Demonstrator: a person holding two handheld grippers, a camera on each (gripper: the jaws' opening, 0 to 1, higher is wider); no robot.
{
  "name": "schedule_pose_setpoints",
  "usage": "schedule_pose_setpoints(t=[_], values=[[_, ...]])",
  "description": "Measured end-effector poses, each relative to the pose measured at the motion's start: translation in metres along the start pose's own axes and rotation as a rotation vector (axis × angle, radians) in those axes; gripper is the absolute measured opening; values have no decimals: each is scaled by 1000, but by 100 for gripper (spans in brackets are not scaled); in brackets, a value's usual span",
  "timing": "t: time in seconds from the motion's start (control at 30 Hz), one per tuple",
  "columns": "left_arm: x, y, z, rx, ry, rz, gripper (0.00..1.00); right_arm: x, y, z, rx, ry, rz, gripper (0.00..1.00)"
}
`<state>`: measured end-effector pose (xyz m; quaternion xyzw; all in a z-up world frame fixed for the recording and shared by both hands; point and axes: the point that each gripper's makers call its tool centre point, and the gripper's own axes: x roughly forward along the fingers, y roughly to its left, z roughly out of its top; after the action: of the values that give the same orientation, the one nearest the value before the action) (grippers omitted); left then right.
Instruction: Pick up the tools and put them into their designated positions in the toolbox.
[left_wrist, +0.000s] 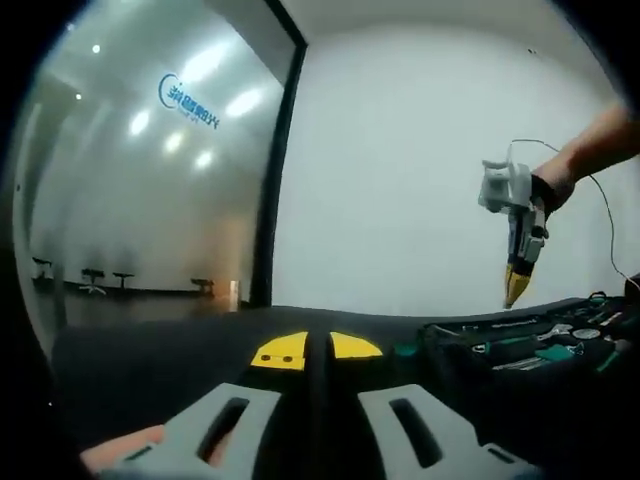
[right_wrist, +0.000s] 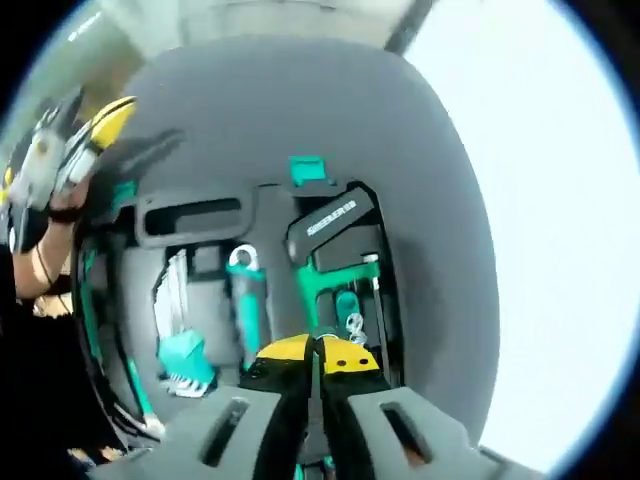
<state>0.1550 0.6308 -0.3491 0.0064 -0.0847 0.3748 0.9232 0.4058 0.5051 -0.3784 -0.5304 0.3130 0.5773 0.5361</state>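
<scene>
The open black toolbox (right_wrist: 420, 300) lies below my right gripper (right_wrist: 316, 352), whose yellow-tipped jaws are shut with nothing showing between them. In its foam sit a teal adjustable wrench (right_wrist: 246, 295), a teal set of hex keys (right_wrist: 186, 362) and a black-and-teal tool (right_wrist: 332, 232). In the left gripper view the toolbox (left_wrist: 530, 340) is at the right on the dark table, and the right gripper (left_wrist: 517, 285) hangs above it, tip down. My left gripper (left_wrist: 318, 350) is shut and holds nothing. It also appears at the top left of the right gripper view as the left gripper (right_wrist: 105, 120).
The dark table (left_wrist: 180, 360) stretches left of the toolbox. Behind it are a white wall (left_wrist: 400, 180) and a glass partition (left_wrist: 150, 170) with stools beyond. A hand (left_wrist: 560, 180) holds the right gripper, with a thin cable trailing from it.
</scene>
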Motion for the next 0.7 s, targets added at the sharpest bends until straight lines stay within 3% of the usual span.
schedule_pose_setpoints(t=[0.3, 0.5, 0.7], values=[[0, -1, 0, 11, -2, -5, 10, 27, 0, 9, 83, 24, 77, 1], [0, -1, 1, 8, -4, -7, 10, 36, -14, -6, 106, 105, 76, 1], [-1, -3, 1, 8, -5, -8, 10, 36, -17, -1, 146, 81, 106, 1]])
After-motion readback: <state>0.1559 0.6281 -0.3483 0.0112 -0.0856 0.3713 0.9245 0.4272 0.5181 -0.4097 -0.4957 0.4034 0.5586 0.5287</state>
